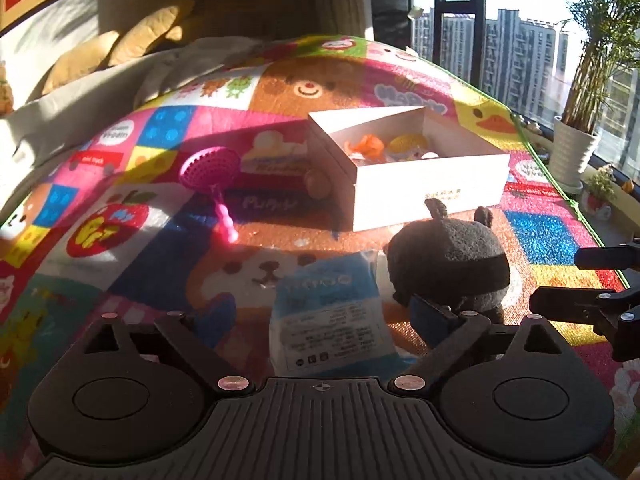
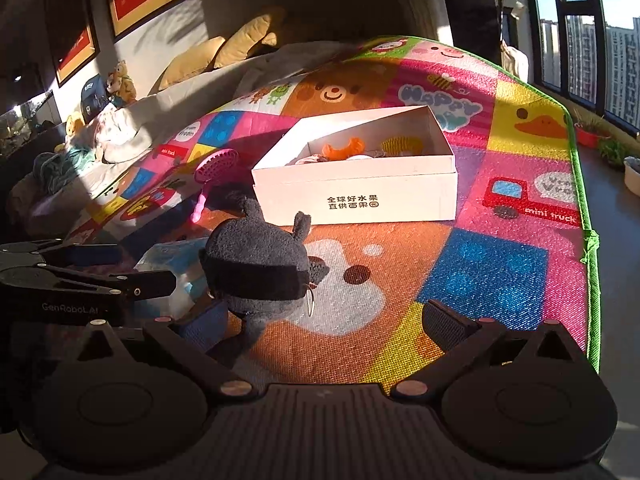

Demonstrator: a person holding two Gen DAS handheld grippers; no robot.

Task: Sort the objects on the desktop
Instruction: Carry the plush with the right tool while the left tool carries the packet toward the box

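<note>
A white cardboard box (image 1: 424, 194) (image 2: 356, 196) sits on the colourful play mat and holds an orange toy (image 2: 342, 148), a yellow knitted item (image 2: 402, 145) and other small things. A dark grey plush toy (image 1: 450, 260) (image 2: 256, 266) stands in front of the box. A blue-and-white packet (image 1: 330, 314) (image 2: 176, 264) lies left of the plush. A pink strainer spoon (image 1: 212, 176) (image 2: 212, 172) lies left of the box. My left gripper (image 1: 320, 320) is open with the packet between its fingers. My right gripper (image 2: 320, 320) is open, with the plush near its left finger.
The play mat (image 2: 500, 264) ends in a green edge on the right. A sofa with yellow cushions (image 2: 224, 54) and plush toys lies behind. A potted plant (image 1: 576, 148) stands by the windows. My right gripper shows at the right of the left wrist view (image 1: 600, 284).
</note>
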